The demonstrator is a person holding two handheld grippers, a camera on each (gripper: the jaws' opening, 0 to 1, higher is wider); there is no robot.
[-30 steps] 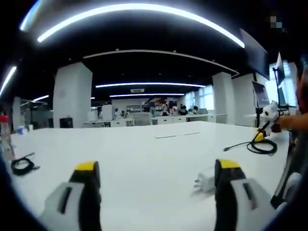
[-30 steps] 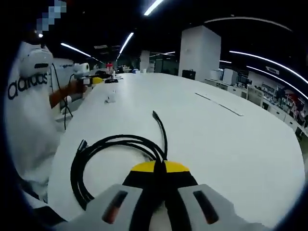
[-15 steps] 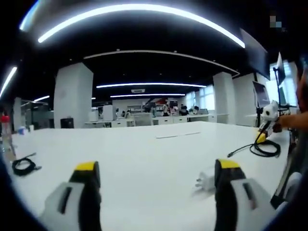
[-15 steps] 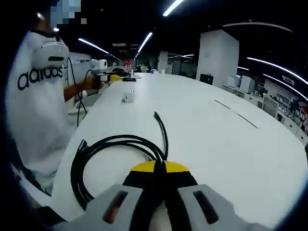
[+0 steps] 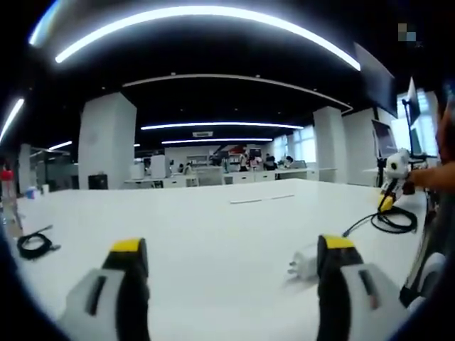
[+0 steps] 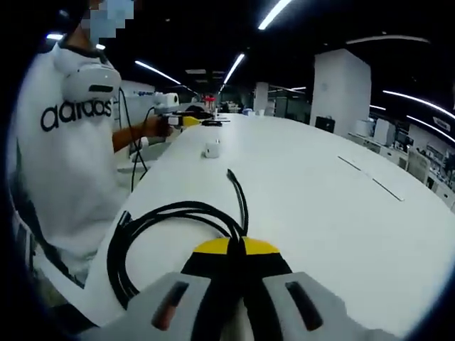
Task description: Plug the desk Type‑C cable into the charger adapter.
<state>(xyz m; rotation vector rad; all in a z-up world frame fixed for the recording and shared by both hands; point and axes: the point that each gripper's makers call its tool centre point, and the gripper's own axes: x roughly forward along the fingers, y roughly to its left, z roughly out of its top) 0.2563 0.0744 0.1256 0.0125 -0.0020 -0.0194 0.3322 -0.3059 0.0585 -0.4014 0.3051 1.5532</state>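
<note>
The right gripper (image 6: 236,250) has its yellow-tipped jaws closed on the black Type-C cable (image 6: 160,217), a smooth round cord whose loops lie on the matte white surface (image 6: 320,206) just ahead, its plug end (image 6: 230,172) stretched forward. The left gripper (image 5: 233,250) holds its jaws wide apart with nothing between them, and the small white boxy charger adapter (image 5: 304,264) sits just beside its right jaw. Farther off, a second coiled black cable (image 5: 33,245) lies at the surface's left edge, and a person in a white shirt (image 6: 67,156) stands alongside.
</note>
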